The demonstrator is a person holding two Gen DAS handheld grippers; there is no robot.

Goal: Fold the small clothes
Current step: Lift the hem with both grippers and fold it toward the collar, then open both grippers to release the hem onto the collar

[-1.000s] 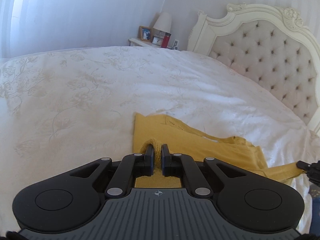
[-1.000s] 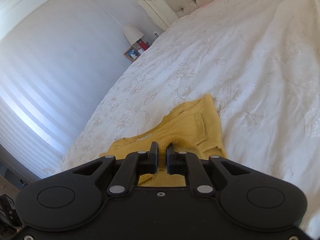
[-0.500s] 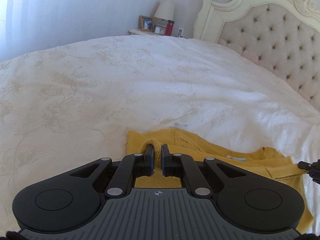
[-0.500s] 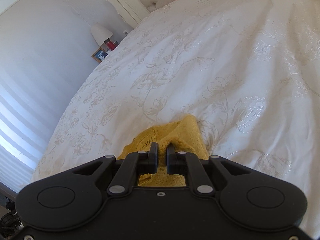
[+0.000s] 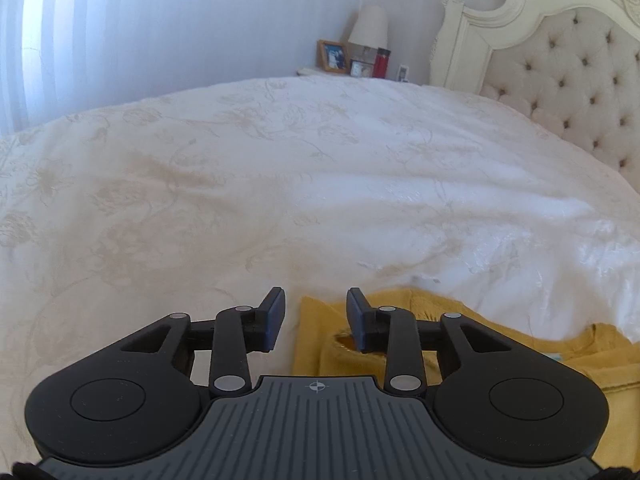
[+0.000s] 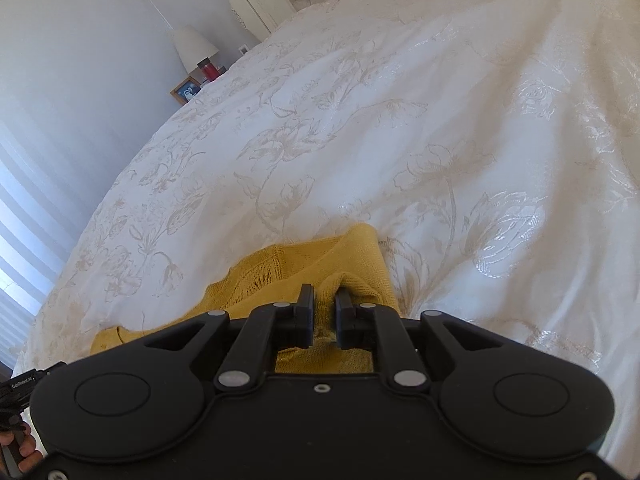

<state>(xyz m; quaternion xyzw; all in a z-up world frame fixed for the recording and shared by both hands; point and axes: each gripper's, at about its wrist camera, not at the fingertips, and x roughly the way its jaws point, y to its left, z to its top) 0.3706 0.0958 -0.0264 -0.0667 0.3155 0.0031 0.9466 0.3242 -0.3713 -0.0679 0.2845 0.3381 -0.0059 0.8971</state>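
A mustard-yellow knitted garment (image 5: 500,344) lies flat on the white bedspread (image 5: 280,200). My left gripper (image 5: 316,296) is at the garment's left corner and its jaws are opening. That corner rests on the bed under the gap, and neither pad presses on it. In the right wrist view the same garment (image 6: 352,248) runs off to the left. My right gripper (image 6: 325,294) has a raised fold of the knit between its pads, which still touch it as the jaws begin to part.
A tufted cream headboard (image 5: 568,80) stands at the right of the bed. A bedside table beyond the far edge holds a lamp (image 5: 370,26), a photo frame (image 5: 332,56) and a red bottle (image 5: 382,62). A person's hand (image 6: 20,452) shows at the lower left.
Both grippers carried the garment's edge down onto the bed. The left jaws then let go of their pinched fold. The right jaws have widened a little around theirs.
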